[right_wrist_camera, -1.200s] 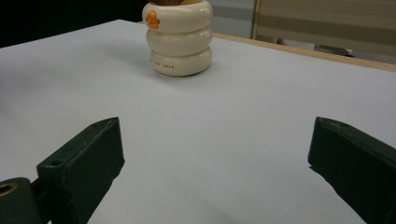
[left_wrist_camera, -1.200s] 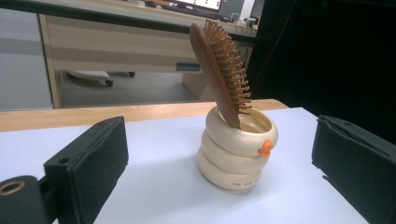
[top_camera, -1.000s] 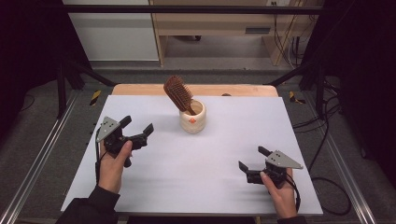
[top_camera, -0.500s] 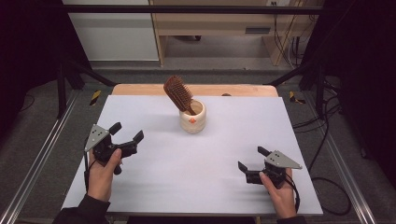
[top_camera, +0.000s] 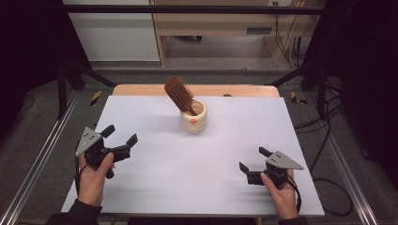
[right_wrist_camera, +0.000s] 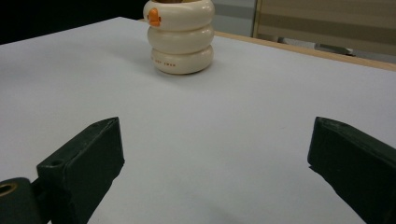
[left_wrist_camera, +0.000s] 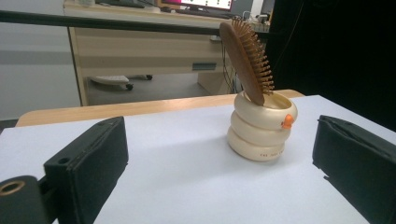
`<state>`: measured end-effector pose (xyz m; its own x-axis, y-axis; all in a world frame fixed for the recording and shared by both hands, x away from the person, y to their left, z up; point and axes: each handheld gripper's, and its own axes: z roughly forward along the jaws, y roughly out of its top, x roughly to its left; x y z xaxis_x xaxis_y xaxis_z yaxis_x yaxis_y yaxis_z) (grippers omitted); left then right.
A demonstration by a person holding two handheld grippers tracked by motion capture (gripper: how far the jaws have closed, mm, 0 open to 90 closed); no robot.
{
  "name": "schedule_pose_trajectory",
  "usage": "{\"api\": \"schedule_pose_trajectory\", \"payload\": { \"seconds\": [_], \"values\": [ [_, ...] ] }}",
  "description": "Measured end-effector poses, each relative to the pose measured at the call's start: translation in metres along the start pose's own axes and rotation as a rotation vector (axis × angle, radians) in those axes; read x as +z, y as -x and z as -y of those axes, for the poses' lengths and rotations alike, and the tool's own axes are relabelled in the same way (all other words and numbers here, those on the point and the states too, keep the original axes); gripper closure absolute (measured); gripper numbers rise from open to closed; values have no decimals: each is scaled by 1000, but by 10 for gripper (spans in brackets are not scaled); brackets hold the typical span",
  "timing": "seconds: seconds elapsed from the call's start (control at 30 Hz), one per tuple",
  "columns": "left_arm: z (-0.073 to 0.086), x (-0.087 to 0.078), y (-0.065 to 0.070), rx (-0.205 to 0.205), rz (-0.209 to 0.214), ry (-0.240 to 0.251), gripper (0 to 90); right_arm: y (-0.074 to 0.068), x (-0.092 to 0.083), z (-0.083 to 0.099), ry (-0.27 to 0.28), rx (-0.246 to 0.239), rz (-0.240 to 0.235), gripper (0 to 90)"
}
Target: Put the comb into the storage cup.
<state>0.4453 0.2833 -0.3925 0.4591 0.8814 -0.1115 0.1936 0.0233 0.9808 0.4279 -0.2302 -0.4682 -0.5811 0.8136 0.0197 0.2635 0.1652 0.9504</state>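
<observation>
A cream ringed cup (top_camera: 193, 119) with an orange beak stands at the middle back of the white table (top_camera: 206, 173). A brown wooden hairbrush (top_camera: 179, 93) leans in it, bristle head up and tilted left. The cup (left_wrist_camera: 259, 127) and brush (left_wrist_camera: 246, 53) appear between the jaws in the left gripper view; the cup (right_wrist_camera: 180, 35) is also in the right gripper view. My left gripper (top_camera: 120, 136) is open at the table's left, held in a hand, empty. My right gripper (top_camera: 254, 160) is open near the front right, empty, resting low over the table.
A wooden board edge (top_camera: 141, 89) runs behind the white surface. Metal frame rails (top_camera: 42, 154) flank the table on both sides. Cables (top_camera: 328, 140) trail on the floor to the right. A desk (top_camera: 220, 23) stands beyond the table.
My left gripper has drawn back toward the front left of the table, away from the cup. The right gripper has stayed put.
</observation>
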Motion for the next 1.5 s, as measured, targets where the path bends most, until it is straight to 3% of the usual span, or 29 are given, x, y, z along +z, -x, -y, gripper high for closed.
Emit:
{"api": "schedule_pose_trajectory", "payload": {
  "seconds": [0.13, 0.3, 0.73, 1.5],
  "values": [
    [3, -5, -3, -2, 0, 7, 33, -1, 0, 0, -4, -5, 5, 43],
    [8, -15, -3, 40, -8, 2, 32, 0, -3, -4, 2, -9, 6, 49],
    [8, -34, -12, 71, -6, 17, 27, -5, -8, -3, -11, -34, -7, 55],
    [23, -60, -35, 52, -29, 65, 26, 1, -19, 8, 40, -55, 24, 50]
  ]
}}
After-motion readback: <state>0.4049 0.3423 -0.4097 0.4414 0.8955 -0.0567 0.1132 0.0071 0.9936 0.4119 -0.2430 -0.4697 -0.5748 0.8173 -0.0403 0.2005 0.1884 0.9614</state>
